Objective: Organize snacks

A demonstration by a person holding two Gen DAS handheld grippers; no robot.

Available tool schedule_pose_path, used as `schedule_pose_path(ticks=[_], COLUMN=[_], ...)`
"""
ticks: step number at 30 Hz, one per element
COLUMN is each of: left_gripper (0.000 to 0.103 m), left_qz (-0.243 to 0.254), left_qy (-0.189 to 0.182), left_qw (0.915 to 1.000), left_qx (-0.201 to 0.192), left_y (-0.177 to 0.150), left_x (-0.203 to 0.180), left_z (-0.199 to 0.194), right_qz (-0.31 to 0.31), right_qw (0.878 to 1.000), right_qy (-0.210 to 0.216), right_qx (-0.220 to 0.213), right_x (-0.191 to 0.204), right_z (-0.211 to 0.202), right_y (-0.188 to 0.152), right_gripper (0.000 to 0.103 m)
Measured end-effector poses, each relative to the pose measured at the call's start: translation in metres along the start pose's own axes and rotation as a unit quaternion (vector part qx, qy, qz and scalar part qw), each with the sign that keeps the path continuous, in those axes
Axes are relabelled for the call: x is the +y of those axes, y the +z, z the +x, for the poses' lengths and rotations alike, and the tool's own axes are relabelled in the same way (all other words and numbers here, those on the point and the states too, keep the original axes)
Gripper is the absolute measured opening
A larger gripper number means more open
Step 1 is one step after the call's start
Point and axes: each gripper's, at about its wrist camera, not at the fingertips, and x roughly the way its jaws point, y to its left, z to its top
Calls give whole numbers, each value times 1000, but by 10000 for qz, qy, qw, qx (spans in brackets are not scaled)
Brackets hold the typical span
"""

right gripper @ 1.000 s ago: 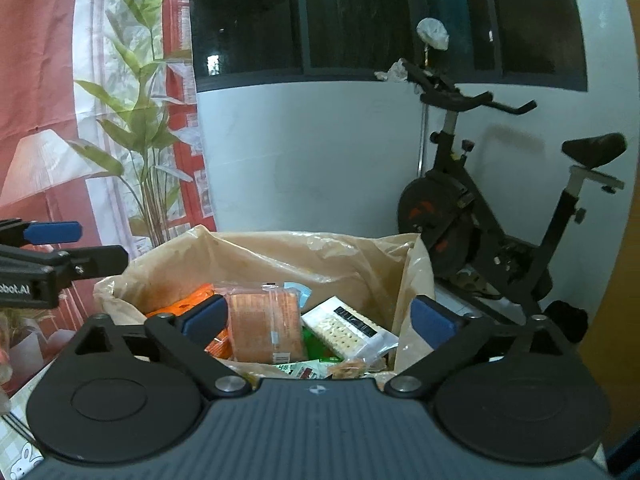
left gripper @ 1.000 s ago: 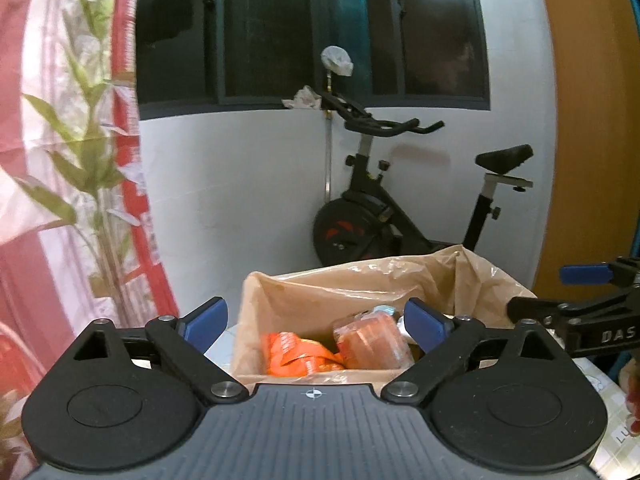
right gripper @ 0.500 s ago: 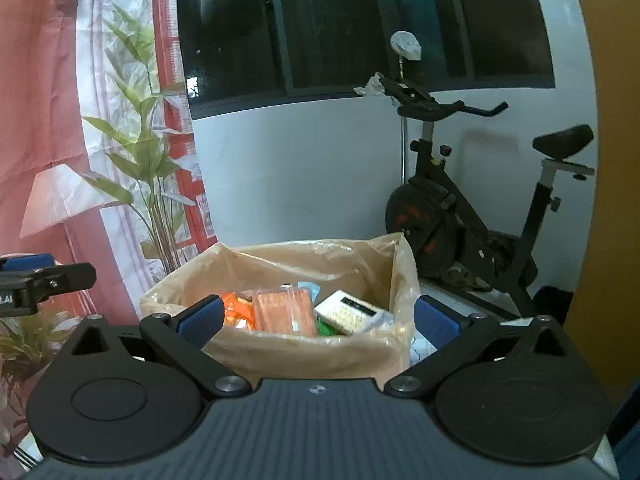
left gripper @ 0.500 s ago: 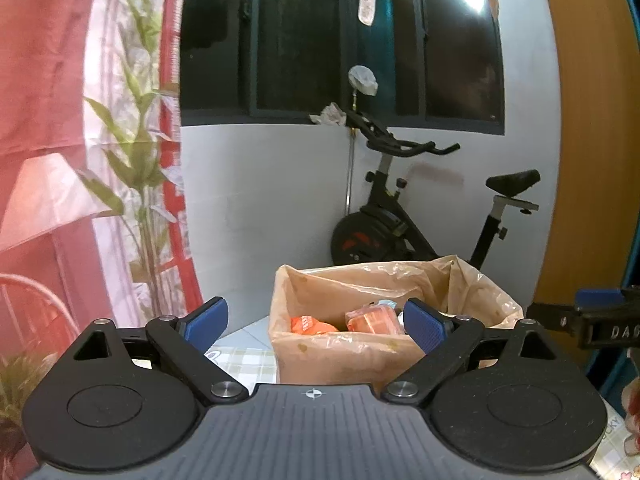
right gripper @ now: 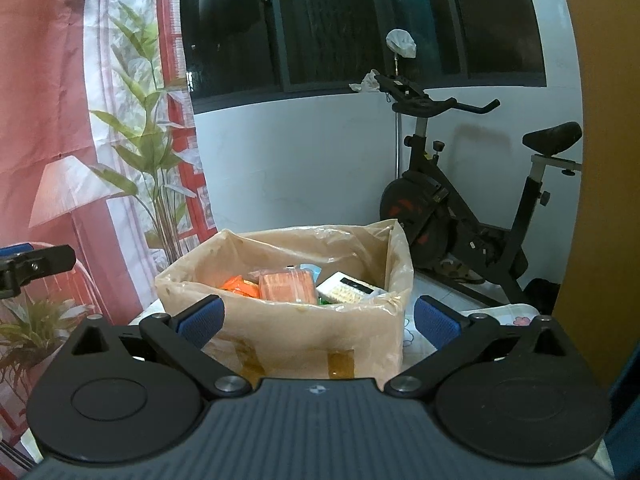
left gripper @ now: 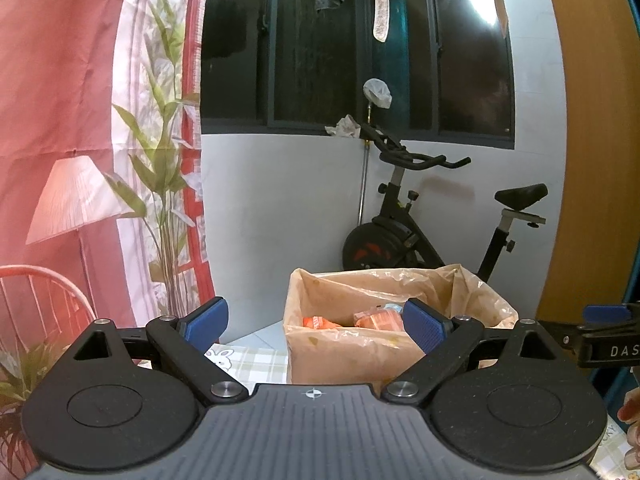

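Well, both claws (left gripper: pixel 316 322) (right gripper: pixel 318 320) spread w/ nothing gripped, facing crinkly plastic-lined cardboard box (right gripper: pixel 304 336) w/ glossy snack packs (right gripper: pixel 286 286).

White letters "DAS" stand on the black body of the right claw (left gripper: pixel 608 314), at the right edge of the left wrist view; the word runs out of frame. Print on the snack packs (right gripper: pixel 286 286) is too small to read.

Snack packets (right gripper: pixel 286 286) inside lined box (right gripper: pixel 312 340)
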Motion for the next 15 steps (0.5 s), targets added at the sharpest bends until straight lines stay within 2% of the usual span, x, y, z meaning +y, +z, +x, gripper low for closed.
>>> schedule_pose_path(ticks=[15], left_gripper=[96], left_qz=[-111], left_qy=[-10], left_qw=[9999], left_qx=[116], left_y=[0], left_x=[4], left_z=[5], right_qz=[-39], right_qw=[10000], right_qy=[25], right_qx=[-5], right_x=[7], right_z=[-1], right_y=[1], right_gripper=[103])
